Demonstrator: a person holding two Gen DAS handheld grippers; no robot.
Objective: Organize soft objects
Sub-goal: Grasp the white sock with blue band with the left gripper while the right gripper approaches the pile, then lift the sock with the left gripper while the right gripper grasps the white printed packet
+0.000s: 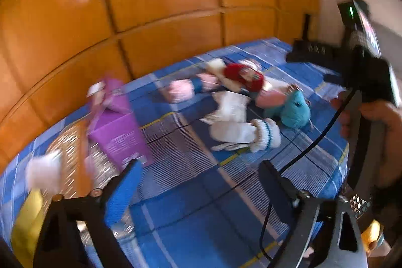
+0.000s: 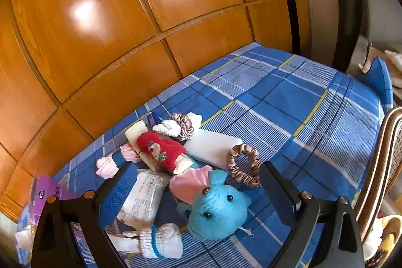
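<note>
Right gripper [image 2: 198, 190] gapes over blue elephant [image 2: 217, 207]; scrunchies [image 2: 245, 165] show only here.

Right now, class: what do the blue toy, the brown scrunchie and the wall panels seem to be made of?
Blue toy: fuzzy plush, by its matte pile.
Brown scrunchie: satin-like fabric, by its sheen and gathered folds.
Wall panels: probably varnished wood or laminate, by their glossy orange surface with glare patches.

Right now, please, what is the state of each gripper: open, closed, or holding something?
Left gripper: open, holding nothing, above the bed.
Right gripper: open, holding nothing, above the blue plush.
</note>
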